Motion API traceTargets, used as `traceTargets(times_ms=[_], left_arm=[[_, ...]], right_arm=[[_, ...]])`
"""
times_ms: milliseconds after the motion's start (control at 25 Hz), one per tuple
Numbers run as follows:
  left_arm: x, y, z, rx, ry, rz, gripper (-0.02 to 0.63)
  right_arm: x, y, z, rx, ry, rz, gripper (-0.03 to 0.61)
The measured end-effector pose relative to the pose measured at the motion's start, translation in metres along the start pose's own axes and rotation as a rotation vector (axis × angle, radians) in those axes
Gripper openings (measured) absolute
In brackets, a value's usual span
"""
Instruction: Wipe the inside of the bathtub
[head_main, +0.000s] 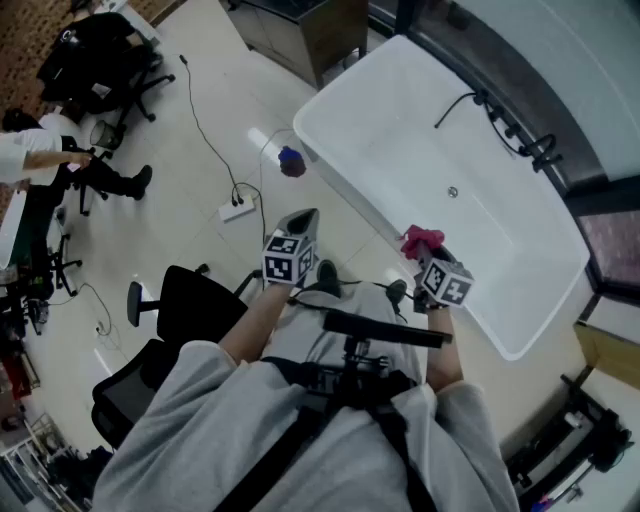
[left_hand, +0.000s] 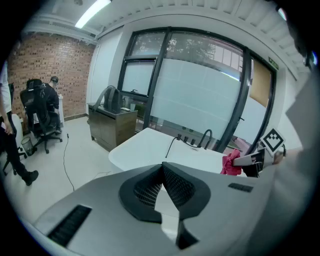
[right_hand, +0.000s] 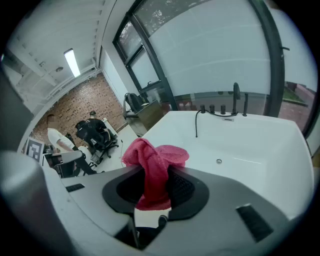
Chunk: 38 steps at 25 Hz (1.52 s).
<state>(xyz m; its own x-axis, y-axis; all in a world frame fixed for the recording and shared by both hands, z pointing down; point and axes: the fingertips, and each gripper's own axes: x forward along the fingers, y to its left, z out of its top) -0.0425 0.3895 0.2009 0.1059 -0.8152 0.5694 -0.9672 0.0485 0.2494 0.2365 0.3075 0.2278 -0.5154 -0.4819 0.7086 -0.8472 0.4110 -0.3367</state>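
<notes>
Nearest the head camera are the person's grey-sleeved shoulders (head_main: 250, 420), crossed by black harness straps (head_main: 350, 385). Both forearms reach forward from the body, roughly parallel and close together.

The left forearm (head_main: 258, 318) is bare below the pushed-up sleeve. It carries the left claw (head_main: 303, 217), which points forward over the floor (head_main: 190, 230) just short of the bathtub's outer wall. In the left gripper view the left claw (left_hand: 162, 167) has its pads pressed together at the tips, with nothing between them.

The right claw (head_main: 425, 252) is held at the near rim of the bathtub (head_main: 400, 130). In the right gripper view the right claw (right_hand: 156, 176) is pinching a pink cloth (right_hand: 152, 165). The cloth bunches up above the pads and hangs a little below them. From the head view the cloth (head_main: 422, 240) shows against the bathtub rim, held in the air and clear of the white surface.

The bathtub (right_hand: 260, 145) is white and lies at a slant across the head view beside the window wall. Its drain (right_hand: 218, 161) is in the floor of the basin, and a black faucet (right_hand: 235, 95) stands on the far rim.

On the floor behind the left claw are a black office chair (head_main: 175, 310) and a white power strip (head_main: 237, 210). Another person (head_main: 35, 155) is at the far left edge.
</notes>
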Motion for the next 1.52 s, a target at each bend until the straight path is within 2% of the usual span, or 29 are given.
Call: traceTargets(times_ms=[320,560,920,1200,1520], left_arm=[[0.000,0.046,0.023,0.039,-0.014,-0.052,0.006],[0.007,0.066,0.042,0.052,-0.014,-0.085,0.006],[0.055,0.063,0.057,0.056,0.038,-0.127,0.006],[0.112,0.077,0.099,0.070,0.058,-0.116,0.006],[0.152,0.071,0.144,0.101,0.065,-0.109,0.006]], right_arm=[[0.031,0.054,0.009,0.018,-0.038,0.007,0.120],[0.045,0.084,0.020,0.001,-0.026,0.017,0.120],[0.082,0.081,0.058,0.000,-0.006,0.036,0.120],[0.140,0.072,0.100,0.038,-0.004,0.083,0.120],[0.169,0.070,0.147,0.045,-0.017,0.150,0.120]])
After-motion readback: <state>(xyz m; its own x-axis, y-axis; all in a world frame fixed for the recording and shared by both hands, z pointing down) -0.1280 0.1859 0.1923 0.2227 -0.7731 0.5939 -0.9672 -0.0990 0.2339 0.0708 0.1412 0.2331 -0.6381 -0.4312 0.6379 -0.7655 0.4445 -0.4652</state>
